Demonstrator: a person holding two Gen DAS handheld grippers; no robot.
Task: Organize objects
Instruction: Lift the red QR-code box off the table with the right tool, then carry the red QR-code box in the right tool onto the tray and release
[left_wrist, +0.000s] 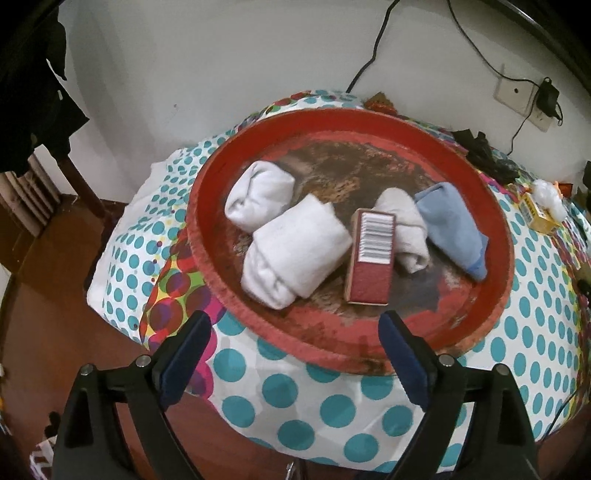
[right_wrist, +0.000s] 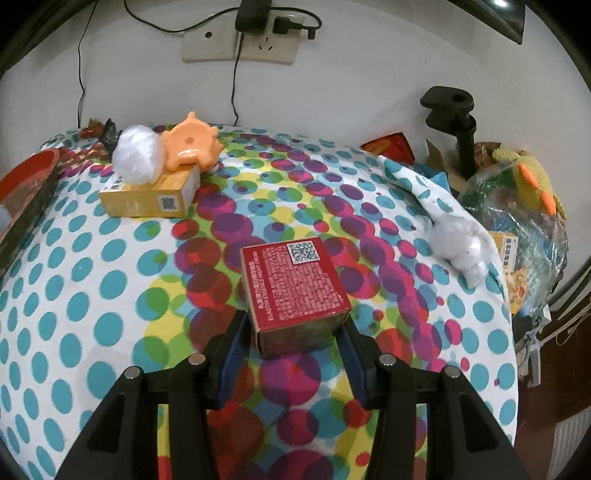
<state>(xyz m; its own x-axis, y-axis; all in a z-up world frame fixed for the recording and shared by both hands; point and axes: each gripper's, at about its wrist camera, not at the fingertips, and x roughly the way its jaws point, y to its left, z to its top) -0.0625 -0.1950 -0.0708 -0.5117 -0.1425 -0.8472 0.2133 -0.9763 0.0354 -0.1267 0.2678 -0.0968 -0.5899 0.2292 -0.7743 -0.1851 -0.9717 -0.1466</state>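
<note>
My right gripper (right_wrist: 293, 334) is clamped on a red box (right_wrist: 295, 291) above the dotted cloth (right_wrist: 74, 295). My left gripper (left_wrist: 295, 332) hangs wide and empty at the near rim of the red tray (left_wrist: 495, 295), where rolled white socks (left_wrist: 295, 251), a blue sock (left_wrist: 454, 229) and a narrow red box (left_wrist: 371, 266) lie

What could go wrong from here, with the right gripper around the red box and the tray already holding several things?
1. The right gripper reaches only the near end of the red box, so it may tilt or slip when lifted.
2. The red tray is crowded with rolled socks and a narrow box; little bare floor remains, so another box might land on them.
</note>
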